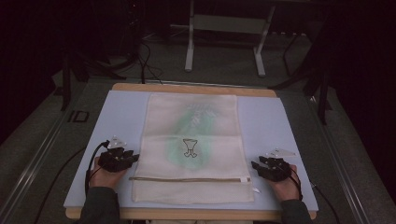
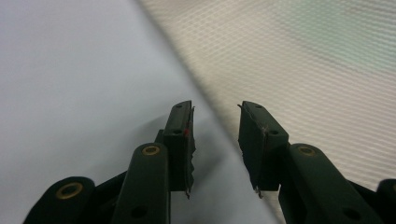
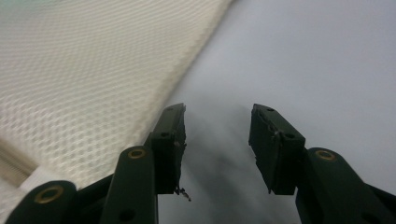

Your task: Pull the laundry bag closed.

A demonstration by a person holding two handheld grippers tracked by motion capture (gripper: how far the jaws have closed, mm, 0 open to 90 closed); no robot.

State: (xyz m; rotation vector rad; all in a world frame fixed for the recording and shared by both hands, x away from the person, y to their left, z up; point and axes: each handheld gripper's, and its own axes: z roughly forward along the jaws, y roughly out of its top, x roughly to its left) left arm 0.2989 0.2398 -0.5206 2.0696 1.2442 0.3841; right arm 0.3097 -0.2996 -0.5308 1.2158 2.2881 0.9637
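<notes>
Lying flat in the middle of a pale blue mat (image 1: 266, 121) is a cream mesh laundry bag (image 1: 191, 140), rectangular, with a fine woven honeycomb texture. A zipper (image 1: 187, 179) runs across the bag near its front edge. Something green shows dimly through the mesh, and a small dark outline drawing sits over it; neither is clear enough to identify. Just left of the bag rests the left gripper (image 1: 132, 157), black and angular, jaws apart with nothing between them, straddling the bag's edge. Just right of the bag, the right gripper (image 1: 257, 164) holds its jaws wide over bare mat.
</notes>
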